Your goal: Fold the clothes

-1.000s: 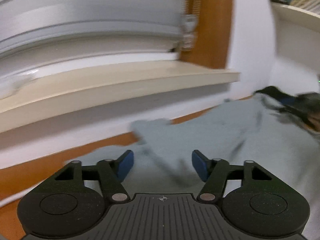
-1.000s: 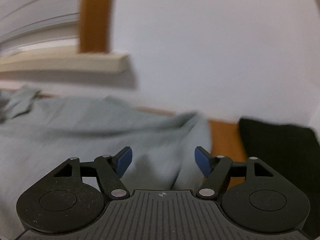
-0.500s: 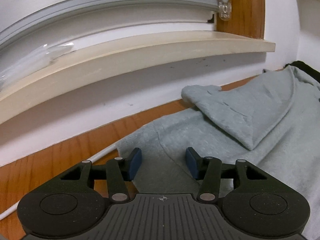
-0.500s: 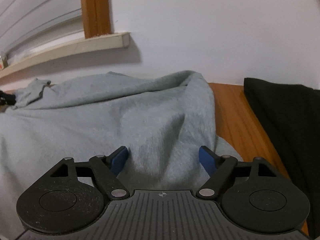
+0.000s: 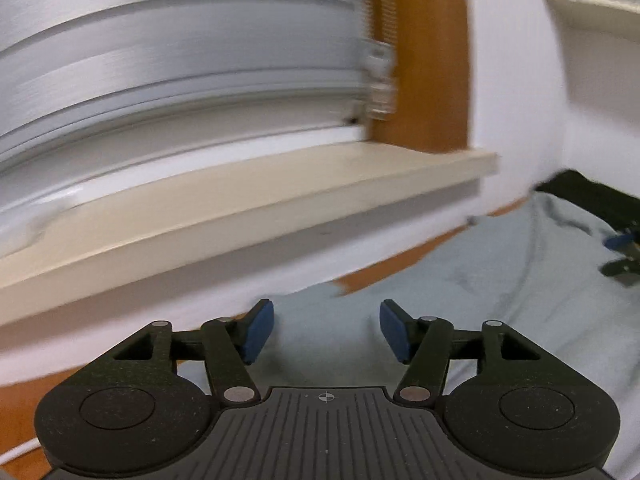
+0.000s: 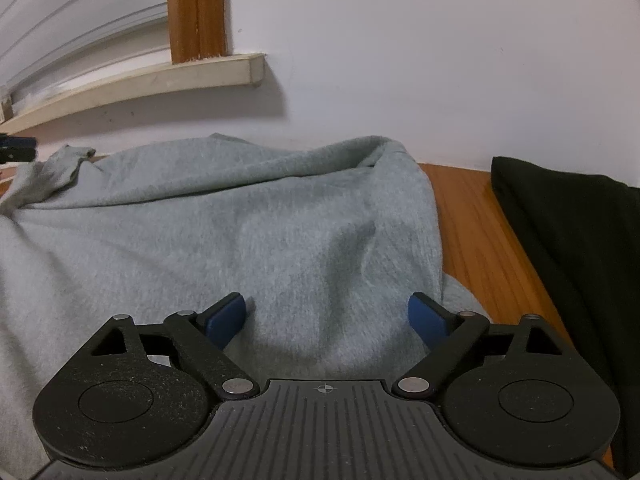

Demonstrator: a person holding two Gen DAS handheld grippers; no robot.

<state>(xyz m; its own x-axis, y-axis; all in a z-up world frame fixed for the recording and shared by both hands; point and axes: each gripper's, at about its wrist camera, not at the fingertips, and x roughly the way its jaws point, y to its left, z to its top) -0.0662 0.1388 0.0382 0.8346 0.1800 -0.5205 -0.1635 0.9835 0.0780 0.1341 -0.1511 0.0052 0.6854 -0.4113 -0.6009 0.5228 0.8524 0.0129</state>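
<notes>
Item: grey sweatshirt [image 6: 224, 232], fleecy knit, matte, rumpled in soft ridges; lies spread on the wooden surface [image 6: 472, 232] below the window sill [image 6: 160, 76]; judged light, limp, non-slip, not fragile; best taken at a hem or the raised fold near the wall. Black garment [image 6: 568, 232] beside it, apart. Right tool [image 6: 326, 318]: jaws opening, cloth beneath, nothing pinched. Left tool [image 5: 326, 330]: jaws opening, empty, over the cloth's far edge.

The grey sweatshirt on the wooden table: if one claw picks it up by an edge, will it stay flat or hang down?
The grey sweatshirt would probably hang down limp, since it already lies in soft bumps and folds. Its fuzzy knit looks thick, so it should grip well rather than slip, and likely feel fairly heavy.
</notes>
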